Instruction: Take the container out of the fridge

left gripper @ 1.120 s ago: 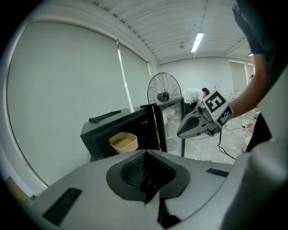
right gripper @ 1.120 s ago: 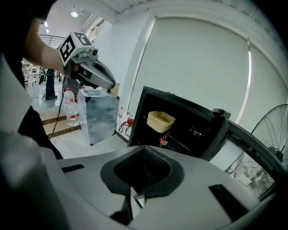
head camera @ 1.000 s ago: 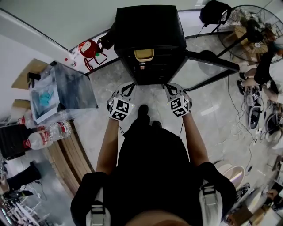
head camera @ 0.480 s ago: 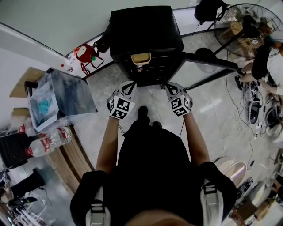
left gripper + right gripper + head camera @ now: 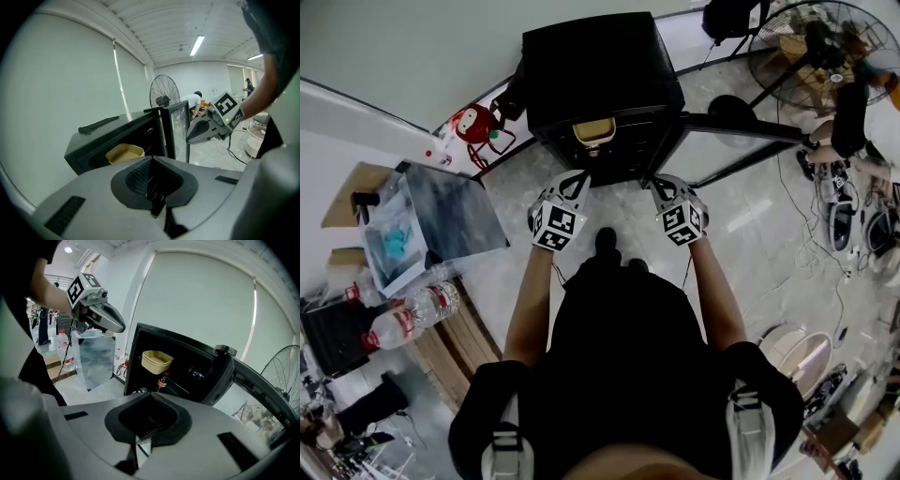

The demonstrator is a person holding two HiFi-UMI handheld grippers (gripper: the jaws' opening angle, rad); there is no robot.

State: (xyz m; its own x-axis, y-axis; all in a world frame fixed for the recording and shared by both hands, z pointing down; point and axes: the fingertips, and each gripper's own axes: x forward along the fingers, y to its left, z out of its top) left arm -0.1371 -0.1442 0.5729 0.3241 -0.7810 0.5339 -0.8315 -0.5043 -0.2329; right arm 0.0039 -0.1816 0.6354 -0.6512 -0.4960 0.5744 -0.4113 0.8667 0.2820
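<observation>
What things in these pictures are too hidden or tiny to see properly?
- Inside the container: right gripper view, its own wall hides it.
- Label on the bottle: right gripper view, too small.
- Lower shelves of the fridge: head view, too dark.

The left hand-held gripper (image 5: pixel 153 192), jaws together, faces the tan container (image 5: pixel 124 153) in the open fridge (image 5: pixel 108 137).

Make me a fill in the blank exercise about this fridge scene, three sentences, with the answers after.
1. The door of the black fridge stands ____.
2. The tan container rests on the fridge's ____ shelf.
3. The left tongs and the right tongs are both shut, holding ____.

Missing words: open; top; nothing.
</observation>
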